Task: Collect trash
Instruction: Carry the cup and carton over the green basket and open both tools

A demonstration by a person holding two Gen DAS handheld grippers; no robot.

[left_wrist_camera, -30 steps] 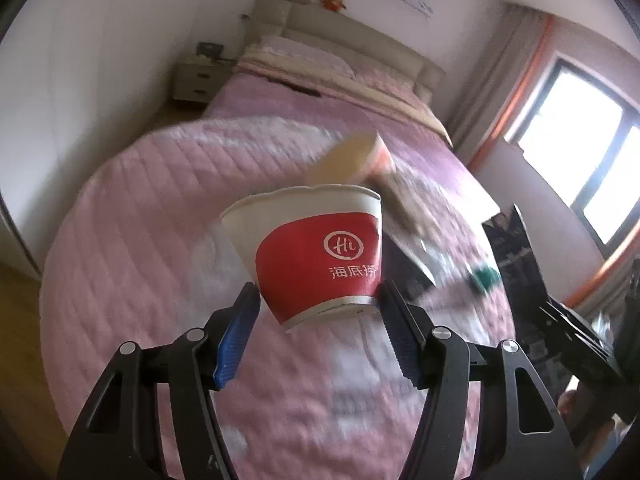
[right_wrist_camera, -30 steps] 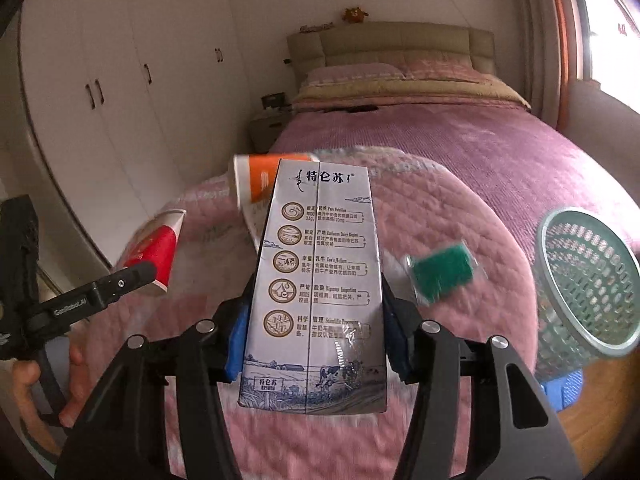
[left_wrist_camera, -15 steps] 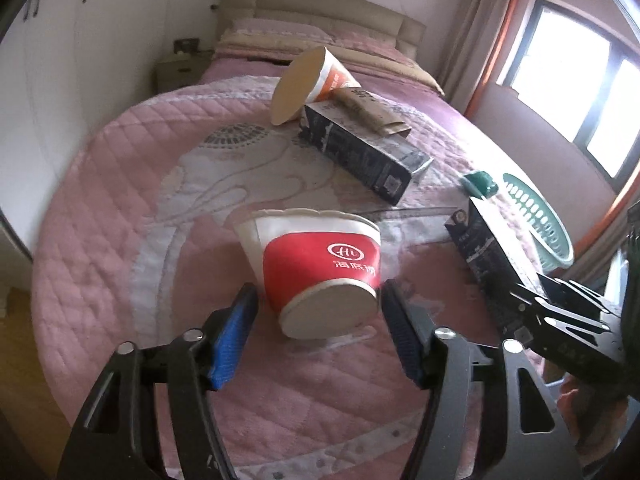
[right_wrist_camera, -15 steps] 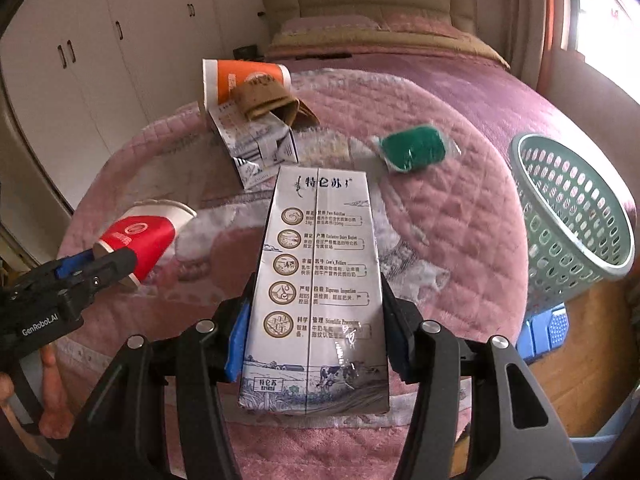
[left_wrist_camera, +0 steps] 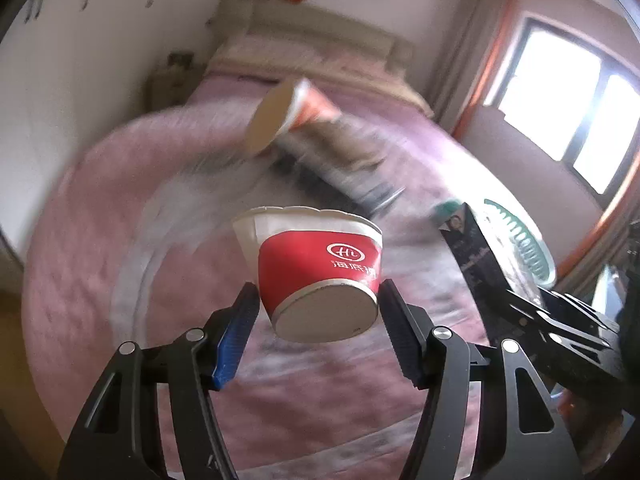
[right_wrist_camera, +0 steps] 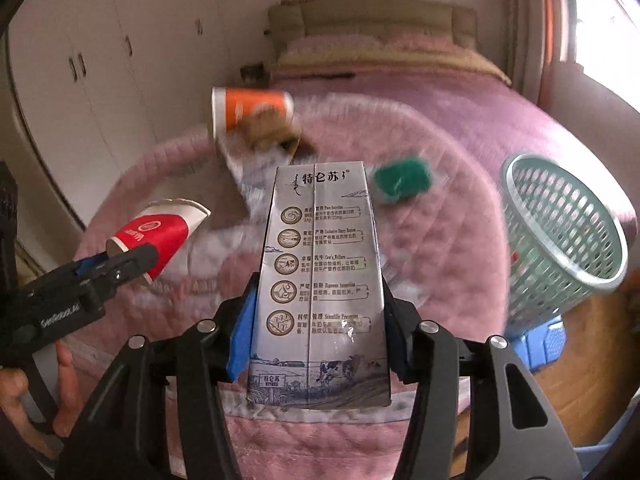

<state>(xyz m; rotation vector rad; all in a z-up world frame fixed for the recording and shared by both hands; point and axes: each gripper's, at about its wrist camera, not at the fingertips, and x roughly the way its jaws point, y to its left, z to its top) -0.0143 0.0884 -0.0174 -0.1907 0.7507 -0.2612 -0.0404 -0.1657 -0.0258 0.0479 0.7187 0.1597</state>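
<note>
1. Left wrist view: my left claw (left_wrist_camera: 318,308), which has just been closing, pinches the red cup (left_wrist_camera: 316,268) above the pink tabletop (left_wrist_camera: 100,248).
2. My right claw (right_wrist_camera: 318,320) grips the carton (right_wrist_camera: 320,280), near the basket (right_wrist_camera: 560,232).

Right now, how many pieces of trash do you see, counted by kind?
Paper cups: 2 (red cup, orange cup)
Milk cartons: 2 (near carton, far carton, blurred)
Brown paper wrapper: 1
Green packet: 1
Total: 6
</note>
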